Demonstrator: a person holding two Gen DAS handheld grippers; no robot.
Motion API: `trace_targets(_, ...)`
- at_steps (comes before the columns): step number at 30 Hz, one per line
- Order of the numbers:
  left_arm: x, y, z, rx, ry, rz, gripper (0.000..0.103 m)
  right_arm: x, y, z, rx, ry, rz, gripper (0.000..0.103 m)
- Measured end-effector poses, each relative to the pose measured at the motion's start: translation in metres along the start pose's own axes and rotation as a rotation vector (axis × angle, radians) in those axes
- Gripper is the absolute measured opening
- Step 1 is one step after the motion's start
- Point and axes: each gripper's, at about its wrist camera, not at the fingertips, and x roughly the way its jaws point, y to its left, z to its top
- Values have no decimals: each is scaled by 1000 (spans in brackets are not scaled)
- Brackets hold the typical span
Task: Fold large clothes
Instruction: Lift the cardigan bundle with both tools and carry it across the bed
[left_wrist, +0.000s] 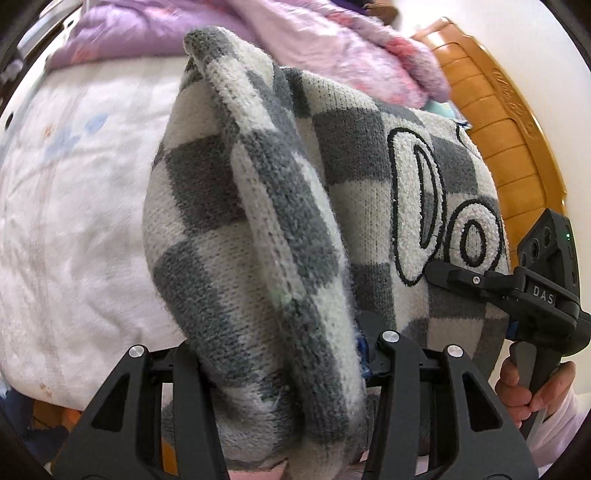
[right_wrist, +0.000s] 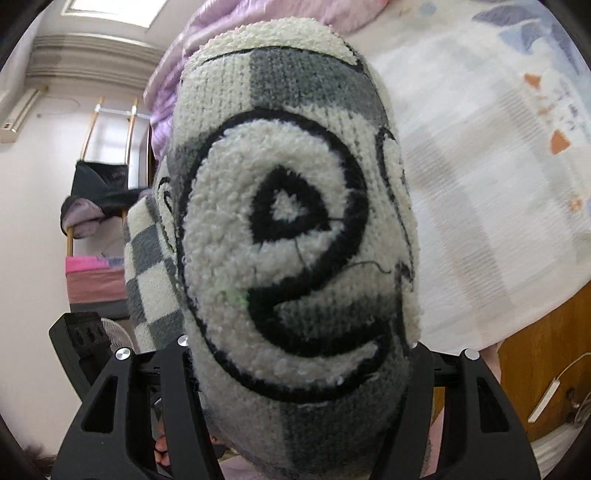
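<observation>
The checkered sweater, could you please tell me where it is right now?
The checkered sweater hangs bunched between the left tongs, above the white bedsheet; the right tongs clamp its lettered front, with the wooden headboard behind.

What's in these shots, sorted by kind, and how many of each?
Checked grey-and-white knit sweater: 1
Handheld grippers: 2, the left gripper and the right gripper, both clamped on the sweater
Purple quilt: 1
White floral bedsheet: 1
Wooden headboard: 1
Total: 6

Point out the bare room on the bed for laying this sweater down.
Free: the white sheet left of the hanging checkered sweater, below the purple quilt. Crowded: the quilt heap by the wooden headboard. Both tongs, left and right, grip the sweater.
</observation>
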Motion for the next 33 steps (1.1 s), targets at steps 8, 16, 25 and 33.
trace_targets(8,45,-134,-26,32,-36,57,46,-80,-92,12,-110,-68,-1,57)
trace_targets(16,105,-273,-33,61,-9,56,46,-160,-166,44,-128,-102,-42,57)
trace_targets(25,162,-370,1,179,31,51,46,-213,-223,99,-77,-146,-52,57)
trace_targets(33,225,-414,57,181,93,57,46,-242,-269,174,-51,-119,-71,57)
